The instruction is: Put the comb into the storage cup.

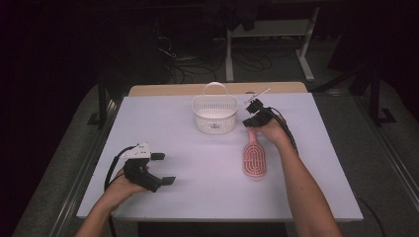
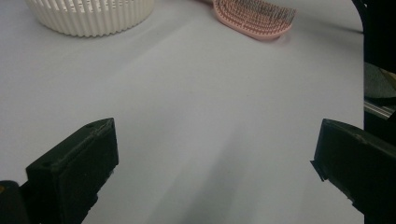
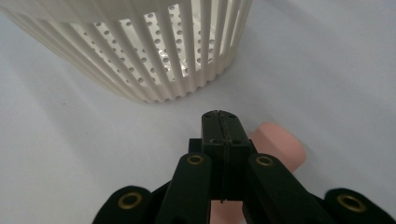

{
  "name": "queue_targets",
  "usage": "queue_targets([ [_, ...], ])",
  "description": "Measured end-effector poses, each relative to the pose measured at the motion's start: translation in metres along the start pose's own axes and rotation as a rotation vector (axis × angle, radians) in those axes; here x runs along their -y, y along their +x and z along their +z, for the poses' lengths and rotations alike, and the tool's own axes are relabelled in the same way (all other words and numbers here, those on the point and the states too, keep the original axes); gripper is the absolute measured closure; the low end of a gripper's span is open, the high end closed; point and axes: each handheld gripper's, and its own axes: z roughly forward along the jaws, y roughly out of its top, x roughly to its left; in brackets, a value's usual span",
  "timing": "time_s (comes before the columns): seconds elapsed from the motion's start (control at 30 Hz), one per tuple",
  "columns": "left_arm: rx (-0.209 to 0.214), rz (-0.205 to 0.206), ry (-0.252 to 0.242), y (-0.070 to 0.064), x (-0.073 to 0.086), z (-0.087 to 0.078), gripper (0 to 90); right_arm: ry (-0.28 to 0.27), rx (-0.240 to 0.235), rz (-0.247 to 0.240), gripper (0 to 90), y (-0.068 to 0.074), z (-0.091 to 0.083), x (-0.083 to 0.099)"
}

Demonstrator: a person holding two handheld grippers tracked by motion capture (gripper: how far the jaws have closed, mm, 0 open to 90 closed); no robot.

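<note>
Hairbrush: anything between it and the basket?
Nothing visible. The pink hairbrush lies flat on the table, its handle end under the right gripper, whose jaws are shut together above it. Bare tabletop separates it from the white basket, just left of the handle.

We see a white-topped table (image 1: 163,123) with a strip of bare wood (image 1: 163,90) along its far edge, standing on a grey floor (image 1: 375,148). Beyond it the room lies dark; white desk legs (image 1: 306,54) and tangled cables (image 1: 185,66) show on the floor.
</note>
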Motion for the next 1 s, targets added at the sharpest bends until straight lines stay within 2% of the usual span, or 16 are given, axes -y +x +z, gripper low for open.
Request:
queue_targets([
  [0.47,0.001,0.002,0.002,0.0,0.0,0.0,0.0,0.016,0.028,0.001,88.9,-0.002,0.009,0.0],
  [1.0,0.001,0.001,0.002,0.0,0.0,0.001,0.0,0.05,0.077,0.001,88.9,-0.014,-0.002,0.011],
])
